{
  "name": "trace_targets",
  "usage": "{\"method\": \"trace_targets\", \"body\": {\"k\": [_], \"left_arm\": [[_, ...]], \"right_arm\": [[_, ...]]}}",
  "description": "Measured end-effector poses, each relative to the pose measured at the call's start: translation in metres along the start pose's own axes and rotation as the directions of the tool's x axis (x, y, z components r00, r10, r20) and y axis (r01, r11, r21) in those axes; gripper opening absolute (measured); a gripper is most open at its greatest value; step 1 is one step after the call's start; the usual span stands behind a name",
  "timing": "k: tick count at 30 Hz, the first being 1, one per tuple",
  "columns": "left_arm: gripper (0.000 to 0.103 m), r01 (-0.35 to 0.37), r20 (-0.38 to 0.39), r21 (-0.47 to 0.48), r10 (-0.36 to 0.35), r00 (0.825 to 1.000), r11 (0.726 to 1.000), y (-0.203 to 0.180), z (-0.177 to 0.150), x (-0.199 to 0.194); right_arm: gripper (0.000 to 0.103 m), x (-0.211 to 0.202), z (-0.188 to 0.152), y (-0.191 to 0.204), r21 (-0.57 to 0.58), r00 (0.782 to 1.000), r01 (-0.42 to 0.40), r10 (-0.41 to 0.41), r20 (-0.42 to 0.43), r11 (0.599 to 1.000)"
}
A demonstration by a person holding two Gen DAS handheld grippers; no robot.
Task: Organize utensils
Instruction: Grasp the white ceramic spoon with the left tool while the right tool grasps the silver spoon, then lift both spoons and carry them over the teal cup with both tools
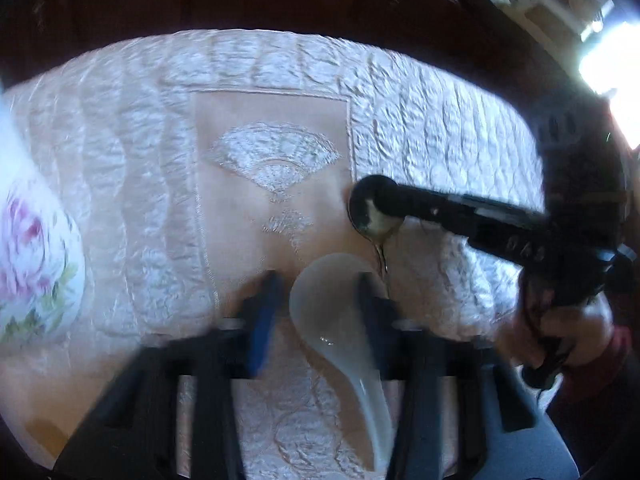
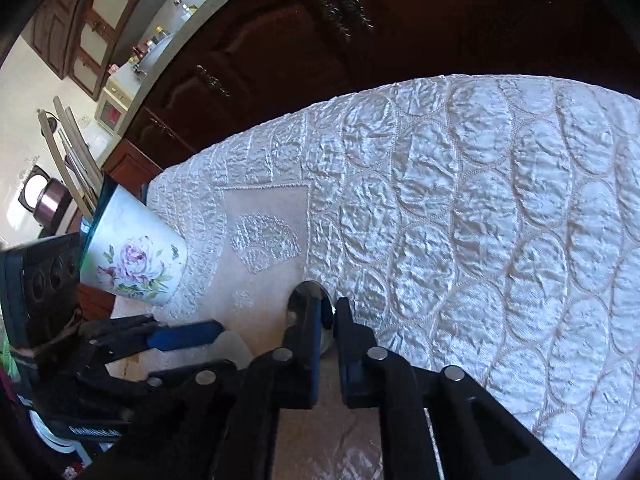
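Note:
A white ceramic soup spoon lies on the quilted tablecloth between the fingers of my left gripper, which is open around its bowl. My right gripper is shut on a metal spoon, holding it by the bowl. In the left wrist view the right gripper comes in from the right with the metal spoon just beyond the white spoon. A white floral cup stands at the left, with several utensils in it; it also shows in the left wrist view. The left gripper shows at lower left in the right wrist view.
The tablecloth covers the table, with a plain panel bearing a fan motif in the middle. Dark wooden cabinets stand beyond the table's far edge. A kitchen counter with appliances is at the far left.

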State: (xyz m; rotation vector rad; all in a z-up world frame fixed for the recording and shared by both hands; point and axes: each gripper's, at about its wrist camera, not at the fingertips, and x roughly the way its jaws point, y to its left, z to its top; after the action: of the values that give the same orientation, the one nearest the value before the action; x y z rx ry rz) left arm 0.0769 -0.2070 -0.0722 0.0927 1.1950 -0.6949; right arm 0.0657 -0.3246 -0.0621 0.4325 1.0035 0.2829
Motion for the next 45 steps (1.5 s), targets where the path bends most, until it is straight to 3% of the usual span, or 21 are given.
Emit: {"method": "trace_targets", "body": {"k": [3,11,13,15,16,19,20,22,24,32,36,45], "left_arm": [[0.009,0.007,-0.002,0.001,-0.007,1.000,1.000,0.000,-0.002,-0.004],[0.009,0.019,-0.010,-0.017,-0.019,1.000,1.000,0.013,-0.025,-0.027],[0.017,0.033,-0.041,-0.038,-0.034,0.999,0.999,0.018,-0.025,-0.022],[0.037,0.070,-0.044,-0.053,-0.072,0.996,0.996,0.019,-0.028,-0.019],[0.040,0.093,-0.036,-0.060,-0.095,0.995,0.994,0.018,-0.027,-0.018],[0.044,0.088,-0.030,-0.065,-0.090,0.995,0.994,0.015,-0.022,-0.015],[0.042,0.087,-0.029,-0.063,-0.089,0.996,0.994,0.012,-0.020,-0.012],[0.016,0.055,-0.030,-0.040,-0.056,0.998,0.998,0.009,-0.019,-0.010],[0.009,0.059,-0.032,-0.035,-0.060,0.998,0.998,0.009,-0.019,-0.012],[0.003,-0.021,0.092,0.055,0.016,0.996,0.998,0.003,-0.037,-0.076],[0.003,-0.066,0.160,0.058,0.056,0.986,0.996,0.007,-0.044,-0.110],[0.002,-0.139,0.270,0.018,0.129,0.954,0.990,0.023,-0.057,-0.171]], "right_arm": [[0.002,-0.006,-0.004,0.001,-0.014,1.000,0.003,-0.003,-0.001,1.000],[0.002,-0.026,-0.030,-0.002,-0.030,0.996,-0.020,0.018,-0.082,0.999],[0.006,-0.026,-0.032,-0.008,-0.003,0.995,-0.019,0.019,-0.094,1.000],[0.013,-0.026,-0.032,-0.012,0.029,0.995,-0.029,0.032,-0.091,0.999],[0.019,-0.026,-0.032,-0.015,0.041,0.995,-0.045,0.049,-0.088,0.998],[0.020,-0.025,-0.030,-0.014,0.044,0.995,-0.055,0.059,-0.082,0.998],[0.018,-0.024,-0.029,-0.013,0.033,0.996,-0.053,0.055,-0.077,0.998],[0.006,-0.023,-0.030,-0.008,0.008,0.997,-0.030,0.030,-0.065,1.000],[0.003,-0.025,-0.032,-0.002,-0.011,0.998,-0.010,0.009,-0.063,1.000],[0.002,-0.065,-0.026,0.026,-0.067,0.998,0.060,-0.058,0.039,0.996],[0.002,-0.089,-0.019,0.054,-0.133,0.991,0.097,-0.084,0.099,0.986],[0.002,-0.117,-0.004,0.111,-0.210,0.981,0.103,-0.065,0.181,0.972]]}}
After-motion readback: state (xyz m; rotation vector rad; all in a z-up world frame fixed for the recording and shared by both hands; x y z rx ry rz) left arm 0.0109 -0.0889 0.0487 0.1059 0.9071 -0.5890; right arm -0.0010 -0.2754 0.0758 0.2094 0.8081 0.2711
